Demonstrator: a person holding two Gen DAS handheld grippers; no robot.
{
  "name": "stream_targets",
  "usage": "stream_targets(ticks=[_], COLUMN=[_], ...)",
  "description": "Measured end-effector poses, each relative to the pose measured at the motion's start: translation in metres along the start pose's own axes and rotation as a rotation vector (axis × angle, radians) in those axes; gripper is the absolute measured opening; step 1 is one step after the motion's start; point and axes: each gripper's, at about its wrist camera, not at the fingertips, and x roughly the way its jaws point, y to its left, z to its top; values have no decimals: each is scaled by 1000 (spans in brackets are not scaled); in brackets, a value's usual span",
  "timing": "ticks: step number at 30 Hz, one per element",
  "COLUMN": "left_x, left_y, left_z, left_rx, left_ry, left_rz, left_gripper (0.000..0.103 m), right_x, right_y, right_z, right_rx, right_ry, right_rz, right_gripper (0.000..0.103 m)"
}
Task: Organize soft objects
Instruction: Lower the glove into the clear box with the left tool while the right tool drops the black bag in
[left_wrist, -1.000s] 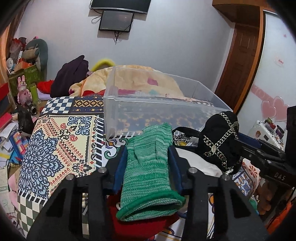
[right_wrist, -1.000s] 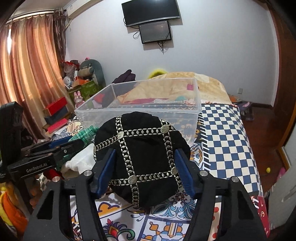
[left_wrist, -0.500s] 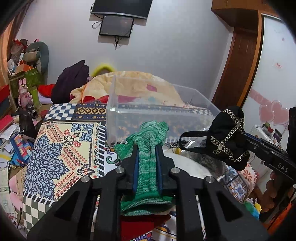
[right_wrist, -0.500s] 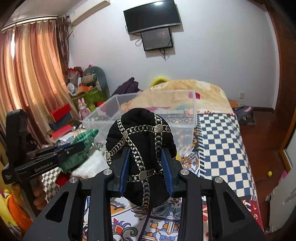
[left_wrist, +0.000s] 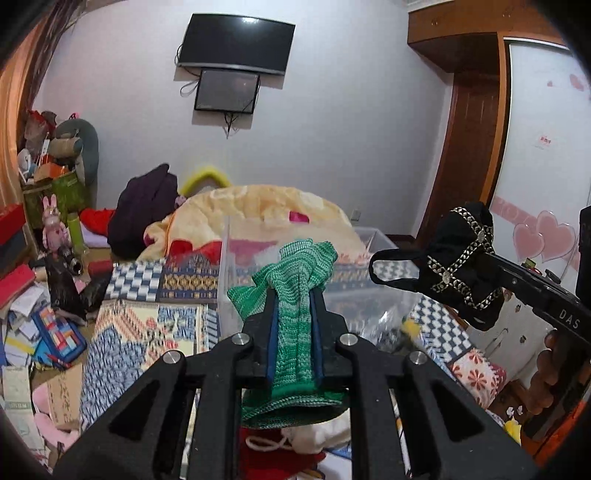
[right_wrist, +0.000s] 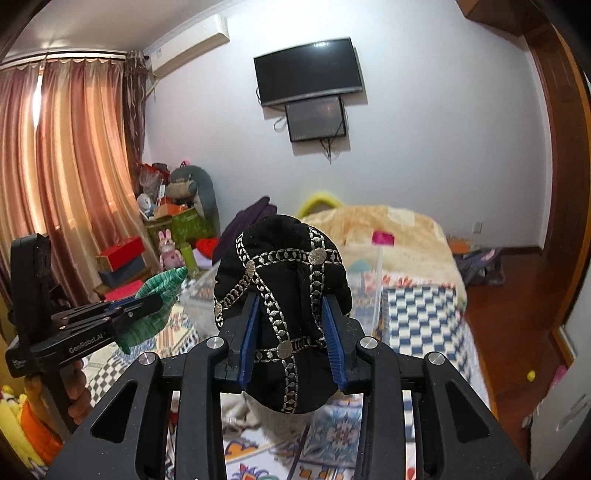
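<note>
My left gripper (left_wrist: 293, 295) is shut on a green knitted glove (left_wrist: 295, 325) and holds it up in the air before the clear plastic bin (left_wrist: 373, 273). My right gripper (right_wrist: 290, 302) is shut on a black cap with silver chain trim (right_wrist: 284, 280), also lifted. The cap (left_wrist: 461, 266) shows at the right of the left wrist view, and the glove (right_wrist: 159, 291) at the left of the right wrist view. The bin (right_wrist: 373, 291) sits on the patterned bedspread beyond both grippers.
A red item and a white cloth (left_wrist: 314, 439) lie on the bed below the left gripper. A yellow blanket (left_wrist: 258, 210) is heaped behind the bin. Clutter, boxes and toys (left_wrist: 48, 258) fill the floor at left. A wardrobe door (left_wrist: 535, 166) stands at right.
Both grippers closed on their items, the glove and the cap, and lifted them up off the bed; the views now look higher over the bin.
</note>
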Motion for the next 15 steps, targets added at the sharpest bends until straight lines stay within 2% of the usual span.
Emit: stream_targets(ticks=[10,15], left_x=[19,47], left_y=[-4,-4], left_z=[35,44], left_rx=[26,24], left_ry=[-39,2], left_rz=[9,0], left_gripper=[15,15], right_x=[29,46], right_y=[3,-3], right_z=[14,16], right_rx=[-32,-18], right_ry=[-35,-17], right_rz=[-42,-53], right_gripper=[30,30])
